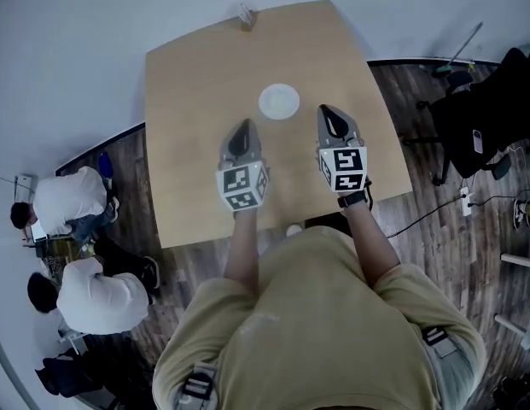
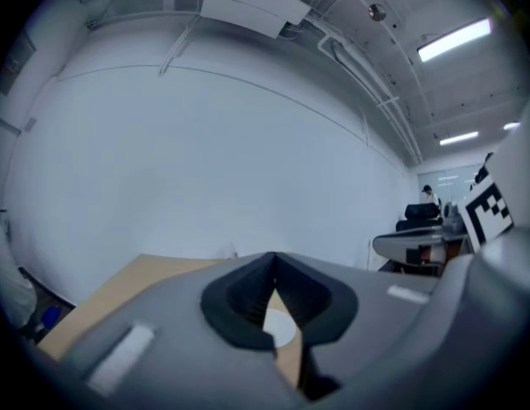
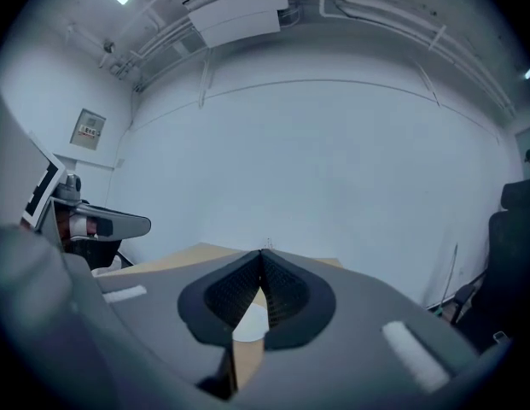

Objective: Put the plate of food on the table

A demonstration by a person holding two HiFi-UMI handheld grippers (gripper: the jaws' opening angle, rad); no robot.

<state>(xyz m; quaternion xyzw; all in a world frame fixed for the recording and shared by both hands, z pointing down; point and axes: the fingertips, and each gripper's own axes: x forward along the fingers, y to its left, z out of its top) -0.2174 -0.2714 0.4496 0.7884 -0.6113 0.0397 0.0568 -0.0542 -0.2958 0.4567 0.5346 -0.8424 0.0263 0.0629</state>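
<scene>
A white round plate (image 1: 279, 102) lies on the light wooden table (image 1: 188, 101), a little past the middle; I cannot make out any food on it. My left gripper (image 1: 242, 126) hovers just short of the plate on its left and is shut on nothing. On the plate's right, my right gripper (image 1: 327, 112) is also shut and empty. Neither touches the plate. In the left gripper view the jaw tips (image 2: 273, 255) meet, with the plate (image 2: 278, 328) showing below them. The right gripper view shows the same, tips (image 3: 263, 253) together over the plate (image 3: 248, 321).
A small object (image 1: 246, 15) stands at the table's far edge. Two people in white shirts (image 1: 72, 199) sit low at the left. A black office chair (image 1: 474, 122) and cables (image 1: 469, 199) are on the wood floor to the right.
</scene>
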